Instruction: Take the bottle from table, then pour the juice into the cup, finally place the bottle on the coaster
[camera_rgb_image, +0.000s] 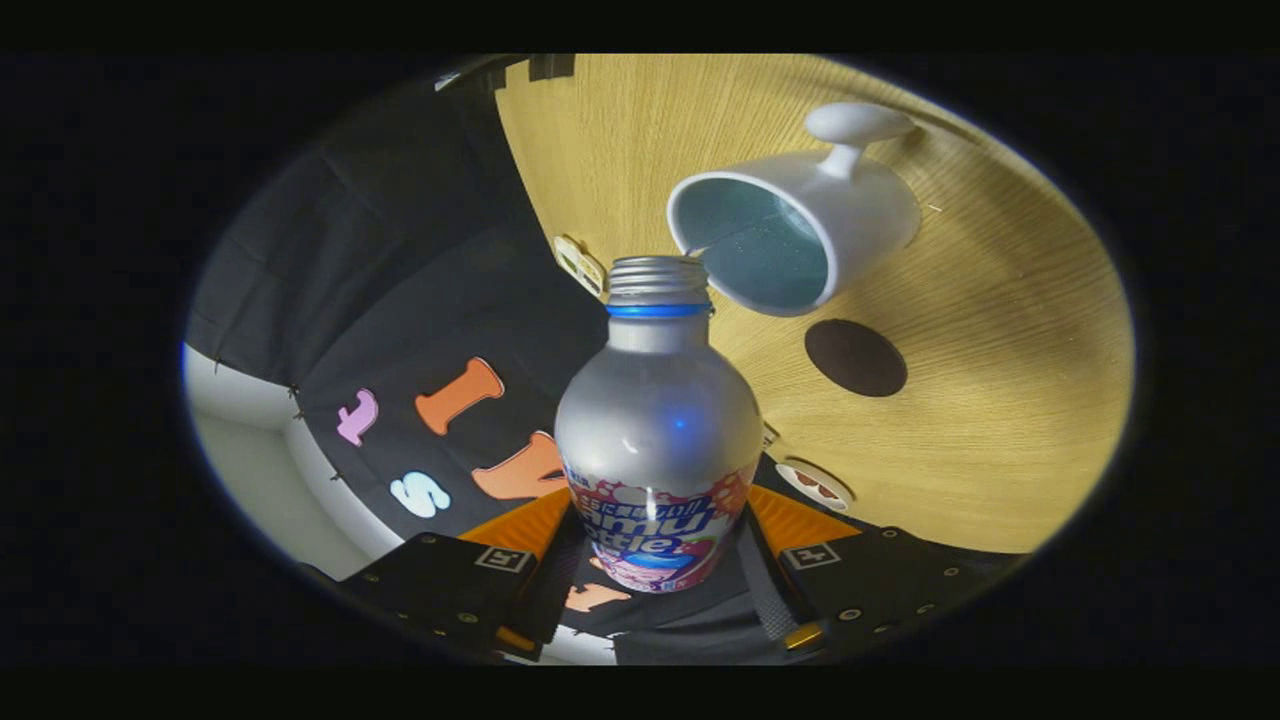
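My gripper (655, 560) is shut on a silver metal bottle (655, 430) with a blue neck ring and a colourful label, both fingers pressing its lower body. The bottle is uncapped and tipped, its threaded mouth (658, 268) pointing at the rim of a white cup (800, 230) with a blue inside. The cup stands on the wooden table (980, 430), its handle on the far side from the bottle. A round dark brown coaster (856, 357) lies on the table just beside the cup, beyond the fingers. I see no liquid stream between mouth and cup.
The booth's black cloth wall (400, 280) borders the table edge beside the bottle. Small white marker tags (580, 262) sit along that edge, and another (815, 483) lies near the fingers. Bare wood stretches beyond the coaster.
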